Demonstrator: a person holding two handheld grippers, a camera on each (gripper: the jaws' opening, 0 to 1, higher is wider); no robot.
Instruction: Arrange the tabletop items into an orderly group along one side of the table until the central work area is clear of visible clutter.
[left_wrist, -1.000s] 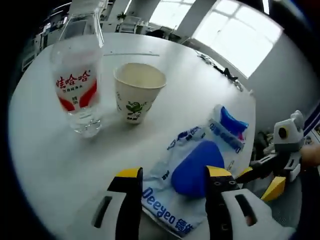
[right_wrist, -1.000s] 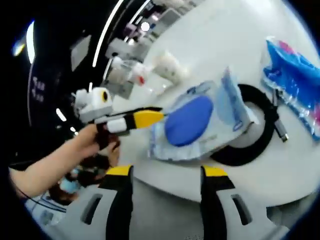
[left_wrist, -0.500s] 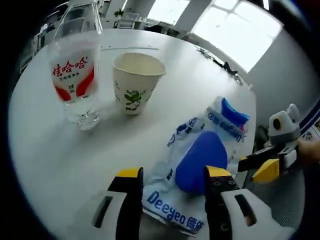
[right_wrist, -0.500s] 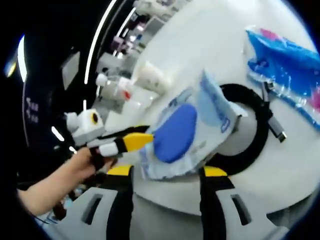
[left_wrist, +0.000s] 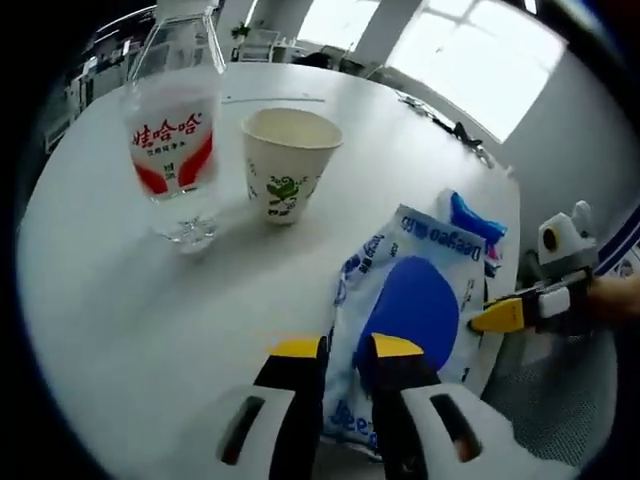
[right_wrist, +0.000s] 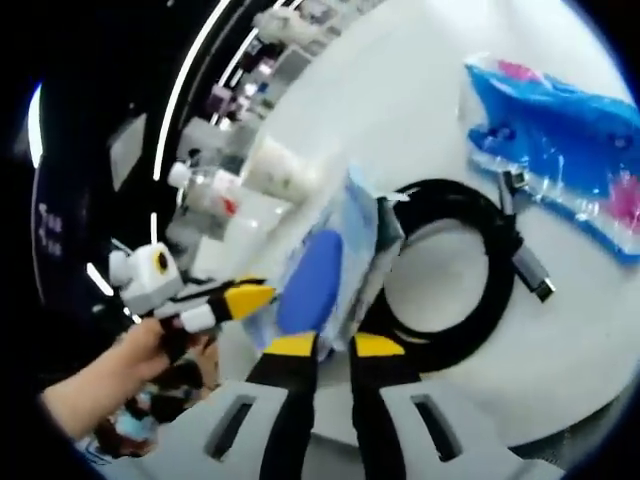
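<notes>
A soft wet-wipes pack (left_wrist: 405, 305), white with a blue oval lid and "Deeyeo" print, lies near the table's edge. My left gripper (left_wrist: 346, 350) is shut on its near edge. In the left gripper view my right gripper (left_wrist: 505, 314) reaches the pack's right side with its yellow tips together. In the right gripper view the pack (right_wrist: 312, 272) stands tilted on edge, and my right gripper (right_wrist: 333, 346) is shut on its lower edge. My left gripper (right_wrist: 235, 298), held by a hand (right_wrist: 110, 385), touches the pack from the left.
A clear water bottle (left_wrist: 175, 150) with a red label and a paper cup (left_wrist: 288, 165) stand on the white round table (left_wrist: 130, 310). A coiled black cable (right_wrist: 455, 290) lies beside the pack, with a blue plastic packet (right_wrist: 560, 150) past it.
Both grippers went from open to shut on the wipes pack. The pack has tipped up on edge, away from the cable coil.
</notes>
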